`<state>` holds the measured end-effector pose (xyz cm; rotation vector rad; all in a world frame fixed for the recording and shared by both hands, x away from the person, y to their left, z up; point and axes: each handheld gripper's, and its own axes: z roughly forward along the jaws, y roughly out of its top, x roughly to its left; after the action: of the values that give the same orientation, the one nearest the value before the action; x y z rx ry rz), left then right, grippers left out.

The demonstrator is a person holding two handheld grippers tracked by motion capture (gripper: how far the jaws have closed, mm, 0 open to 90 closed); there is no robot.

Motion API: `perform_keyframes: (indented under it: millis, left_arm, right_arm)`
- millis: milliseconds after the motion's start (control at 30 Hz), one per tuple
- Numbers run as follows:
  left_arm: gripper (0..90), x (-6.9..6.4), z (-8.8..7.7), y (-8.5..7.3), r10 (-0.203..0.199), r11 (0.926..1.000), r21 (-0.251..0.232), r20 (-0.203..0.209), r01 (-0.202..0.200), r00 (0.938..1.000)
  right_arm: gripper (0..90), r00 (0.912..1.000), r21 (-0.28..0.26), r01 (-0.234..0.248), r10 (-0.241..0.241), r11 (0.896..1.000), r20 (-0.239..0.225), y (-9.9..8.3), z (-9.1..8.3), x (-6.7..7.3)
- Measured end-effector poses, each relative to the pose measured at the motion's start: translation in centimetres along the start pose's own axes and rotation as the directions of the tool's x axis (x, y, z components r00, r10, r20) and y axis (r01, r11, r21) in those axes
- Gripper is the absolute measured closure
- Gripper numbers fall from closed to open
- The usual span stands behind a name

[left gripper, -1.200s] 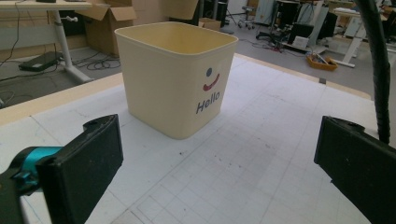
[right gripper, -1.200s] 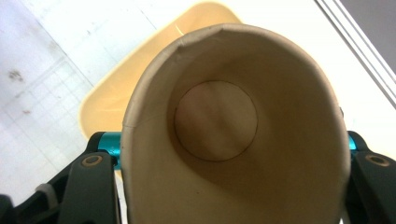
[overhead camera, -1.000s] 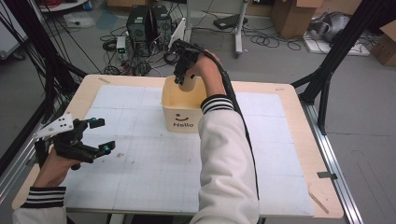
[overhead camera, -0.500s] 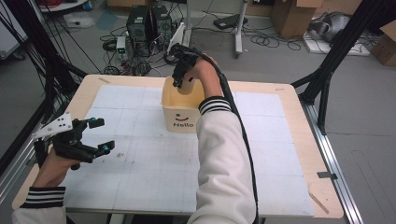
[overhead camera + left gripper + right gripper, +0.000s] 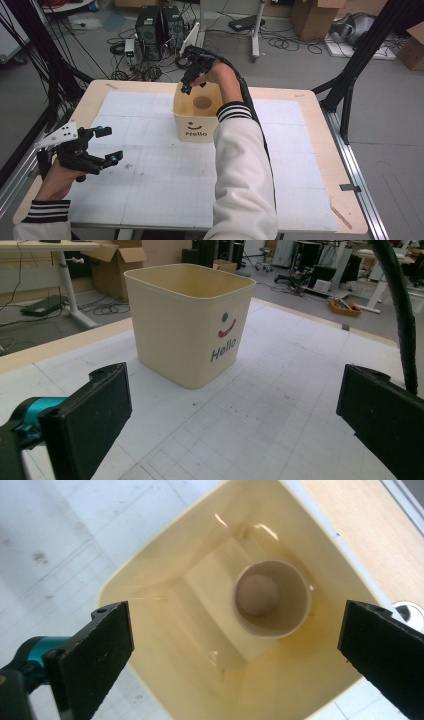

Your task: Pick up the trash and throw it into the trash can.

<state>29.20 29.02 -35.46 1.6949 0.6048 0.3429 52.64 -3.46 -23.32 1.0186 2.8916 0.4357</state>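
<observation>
We hold the right claw wide open and empty above the bin, where a cup stands upright inside. Our left claw, open too, waits well left of the bin on the desk, likely sparing room.

A cream "Hello" bin stands upright at the table's twelve o'clock; a paper cup stands upright inside.
</observation>
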Motion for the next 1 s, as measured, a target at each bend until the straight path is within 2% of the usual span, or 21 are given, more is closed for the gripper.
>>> perform_keyframes:
  millis: [300,767,833,1000]
  left_arm:
    - [1.7,-0.1,0.1,0.0,0.002,1.0000,0.000,-0.003,-0.002,1.0000]
    - [1.7,-0.2,0.1,0.0,0.004,1.0000,-0.004,-0.007,-0.004,1.0000]
    - [1.7,-0.2,0.1,0.0,0.004,1.0000,-0.004,-0.007,-0.004,1.0000]
    - [1.7,-0.2,-0.1,0.1,0.004,1.0000,-0.005,-0.009,-0.004,1.0000]
  right_arm:
    - [0.2,0.9998,-0.042,0.017,-0.016,0.999,0.010,-0.3,-1.5,0.5]
    - [0.2,0.9995,-0.104,0.010,-0.006,0.995,0.031,-1.8,-5.4,0.9]
    - [0.3,0.9988,-0.107,0.018,-0.013,0.994,0.047,-1.8,-6.2,1.0]
    - [0.2,0.9987,-0.128,0.032,-0.027,0.991,0.044,-1.7,-7.7,1.5]
